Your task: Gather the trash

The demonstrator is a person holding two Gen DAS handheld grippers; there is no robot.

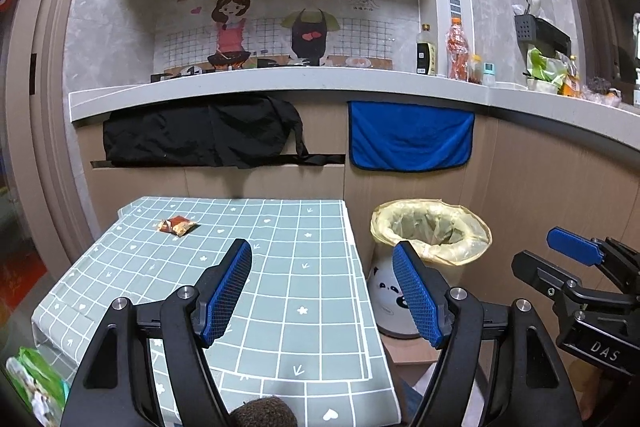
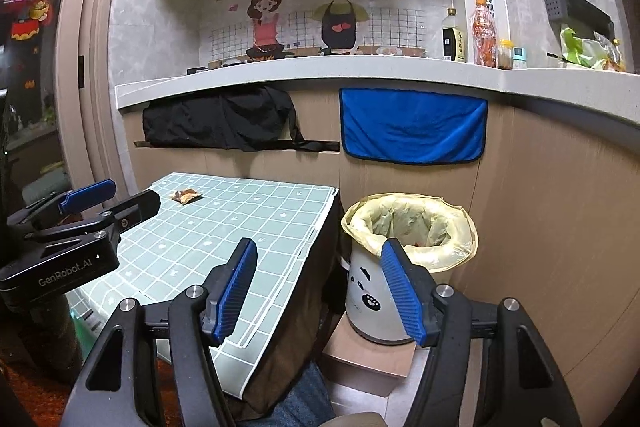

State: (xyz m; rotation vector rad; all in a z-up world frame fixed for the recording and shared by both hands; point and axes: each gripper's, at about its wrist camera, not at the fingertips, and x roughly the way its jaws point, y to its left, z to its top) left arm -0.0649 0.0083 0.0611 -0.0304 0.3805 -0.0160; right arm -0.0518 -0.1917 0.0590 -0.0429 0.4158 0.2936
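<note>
A crumpled orange-red snack wrapper (image 1: 178,225) (image 2: 186,195) lies near the far left corner of the green checked table (image 1: 280,287) (image 2: 224,227). A white panda-face bin (image 1: 430,231) (image 2: 412,223) with a yellow liner stands right of the table on a low box. My left gripper (image 1: 322,255) hovers over the table's near right part, open and empty. My right gripper (image 2: 320,253) is open and empty between the table edge and the bin. Each gripper also shows in the other's view: the right gripper (image 1: 576,247) and the left gripper (image 2: 108,197).
A cabinet front behind carries a black cloth (image 1: 200,135) and a blue towel (image 1: 410,137). The counter (image 1: 280,79) above holds bottles and bags. A green packet (image 1: 36,383) lies low at the left. A person's jeans (image 2: 296,403) show below the table.
</note>
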